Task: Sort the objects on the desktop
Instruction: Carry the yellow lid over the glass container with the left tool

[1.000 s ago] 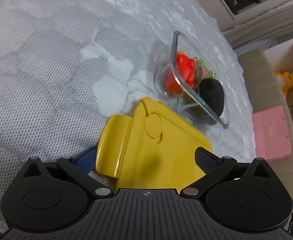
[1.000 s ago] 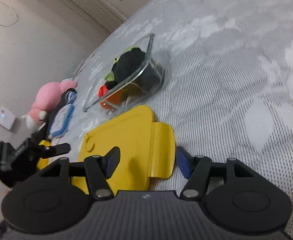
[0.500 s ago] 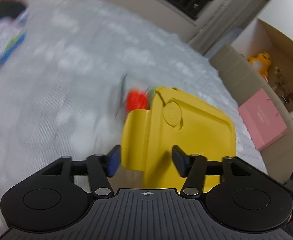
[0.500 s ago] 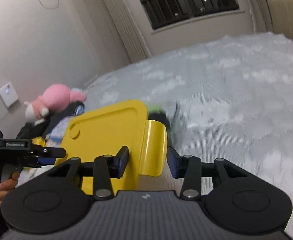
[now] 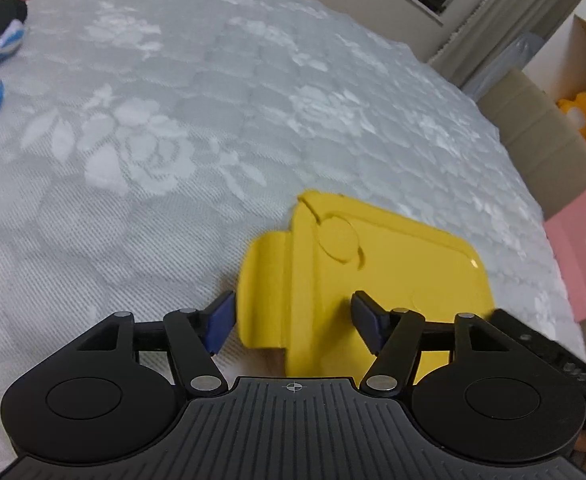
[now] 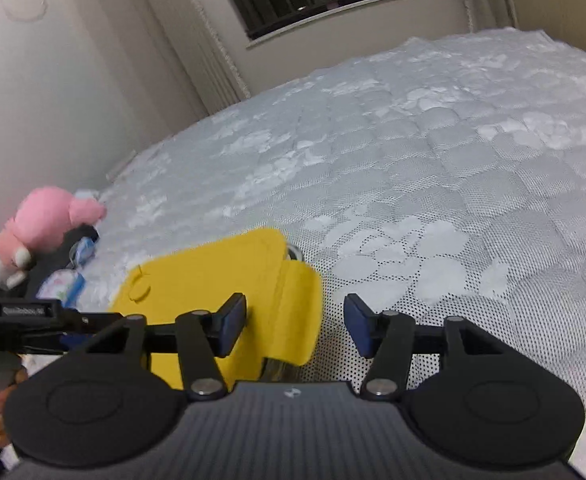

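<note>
A yellow plastic lid (image 5: 377,268) with a flap at each end is held level above the grey quilted surface. My left gripper (image 5: 293,318) is shut on one flap (image 5: 261,292). My right gripper (image 6: 295,326) is shut on the opposite flap (image 6: 297,312) of the same lid (image 6: 213,276). A sliver of the glass container's rim (image 6: 293,254) shows past the lid's far edge in the right wrist view; the rest of the container is hidden under the lid.
A pink plush toy (image 6: 49,216) and small blue-edged items (image 6: 63,286) lie at the left on the grey surface (image 5: 173,120). A pink box (image 5: 581,248) and cardboard boxes (image 5: 541,136) stand off the right edge. A wall and window lie beyond.
Both grippers closed on the lid's flaps, lifted it off the surface and carried it over the glass container, which is now almost wholly hidden beneath it.
</note>
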`<state>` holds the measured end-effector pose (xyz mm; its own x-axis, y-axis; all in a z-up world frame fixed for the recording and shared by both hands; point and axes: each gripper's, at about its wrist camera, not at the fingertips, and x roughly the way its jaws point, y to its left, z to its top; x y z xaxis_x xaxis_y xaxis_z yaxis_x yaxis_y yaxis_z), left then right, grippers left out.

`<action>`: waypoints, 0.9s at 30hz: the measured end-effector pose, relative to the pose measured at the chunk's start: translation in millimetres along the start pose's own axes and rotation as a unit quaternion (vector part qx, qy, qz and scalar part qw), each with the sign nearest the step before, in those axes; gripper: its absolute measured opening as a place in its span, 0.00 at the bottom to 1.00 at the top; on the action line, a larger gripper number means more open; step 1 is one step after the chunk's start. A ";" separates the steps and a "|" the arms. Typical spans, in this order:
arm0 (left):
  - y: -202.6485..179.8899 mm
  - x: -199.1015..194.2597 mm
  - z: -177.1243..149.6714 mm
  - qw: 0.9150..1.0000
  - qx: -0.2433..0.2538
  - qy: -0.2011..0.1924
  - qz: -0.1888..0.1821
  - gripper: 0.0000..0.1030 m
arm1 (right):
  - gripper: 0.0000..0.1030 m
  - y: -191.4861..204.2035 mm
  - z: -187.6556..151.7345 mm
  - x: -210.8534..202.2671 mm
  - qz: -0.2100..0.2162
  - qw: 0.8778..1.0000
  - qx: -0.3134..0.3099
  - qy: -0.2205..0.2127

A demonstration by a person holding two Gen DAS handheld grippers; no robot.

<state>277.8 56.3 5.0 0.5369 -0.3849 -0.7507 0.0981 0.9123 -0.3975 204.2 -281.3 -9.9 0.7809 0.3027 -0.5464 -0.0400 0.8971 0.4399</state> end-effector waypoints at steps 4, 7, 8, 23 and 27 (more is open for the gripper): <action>-7.5 -38.0 2.1 0.997 0.018 -0.069 0.003 0.76 | 0.56 -0.3 -1.0 -24.2 0.003 0.998 0.006 -0.059; -30.5 -53.4 -2.4 0.994 0.052 -0.093 0.003 0.79 | 0.49 22.3 -2.4 -24.8 0.007 0.997 -0.045 -0.066; -40.1 -49.9 -2.3 0.994 0.065 -0.088 0.011 0.77 | 0.49 29.7 -2.2 -20.9 0.008 0.996 -0.055 -0.067; -83.6 4.4 2.1 0.989 0.131 -0.063 0.020 0.61 | 0.47 33.8 -1.6 39.1 -0.038 0.995 -0.082 -0.032; -62.7 -40.6 -18.4 0.991 0.085 -0.104 0.016 0.76 | 0.46 17.2 -4.6 13.4 -0.028 0.997 -0.046 -0.063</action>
<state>234.5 12.2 50.7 0.7013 -0.3336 -0.6300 0.2072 0.9410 -0.2675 211.2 -260.4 -12.9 0.8550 0.2145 -0.4721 -0.0474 0.9389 0.3408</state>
